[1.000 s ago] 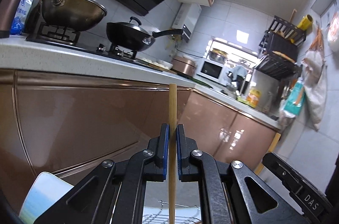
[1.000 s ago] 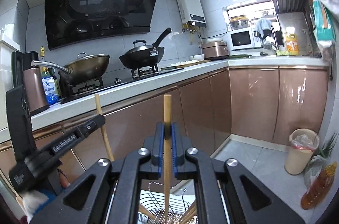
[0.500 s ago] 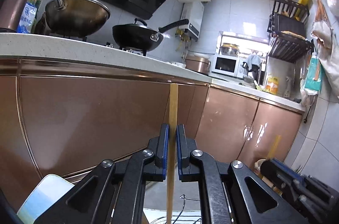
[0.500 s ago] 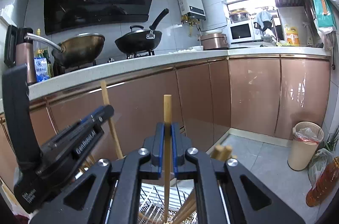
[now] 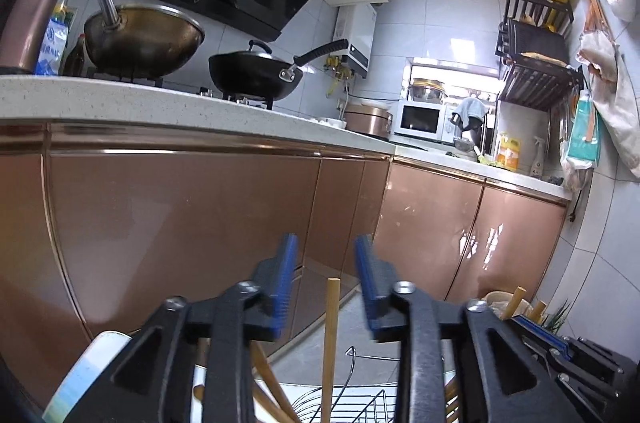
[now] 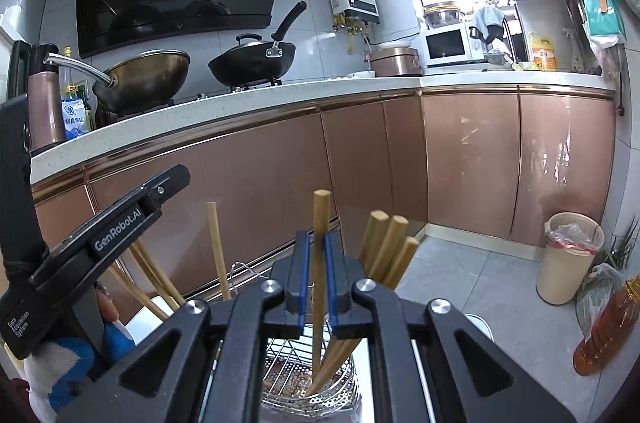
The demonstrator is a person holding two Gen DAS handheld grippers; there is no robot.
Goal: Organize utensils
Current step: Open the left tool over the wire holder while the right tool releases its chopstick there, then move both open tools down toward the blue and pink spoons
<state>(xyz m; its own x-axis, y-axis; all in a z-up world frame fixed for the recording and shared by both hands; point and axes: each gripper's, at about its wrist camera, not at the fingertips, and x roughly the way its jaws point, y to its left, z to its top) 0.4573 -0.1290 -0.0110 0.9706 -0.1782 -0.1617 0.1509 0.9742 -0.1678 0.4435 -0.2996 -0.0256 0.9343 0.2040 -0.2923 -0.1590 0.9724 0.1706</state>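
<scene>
My left gripper (image 5: pixel 326 263) is open; a wooden chopstick (image 5: pixel 331 339) stands free below its jaws, its lower end in the wire utensil basket (image 5: pixel 360 403). My right gripper (image 6: pixel 314 263) is shut on another wooden chopstick (image 6: pixel 320 223), held upright with its lower end inside the round metal utensil basket (image 6: pixel 310 379). Three more chopsticks (image 6: pixel 386 247) lean in that basket to the right. The left gripper's body (image 6: pixel 100 243) shows at the left of the right wrist view, with more chopsticks (image 6: pixel 218 251) beside it.
Copper-coloured cabinet doors (image 6: pixel 248 191) run under a white counter (image 6: pixel 200 123) with a brass wok (image 6: pixel 148 79) and a black wok (image 6: pixel 252 63). A bin (image 6: pixel 568 255) and an oil bottle (image 6: pixel 608 331) stand on the tiled floor at right.
My left gripper has opened and let go of its chopstick, which now stands lower in the basket. My right gripper has lowered its chopstick into the basket, still shut on it.
</scene>
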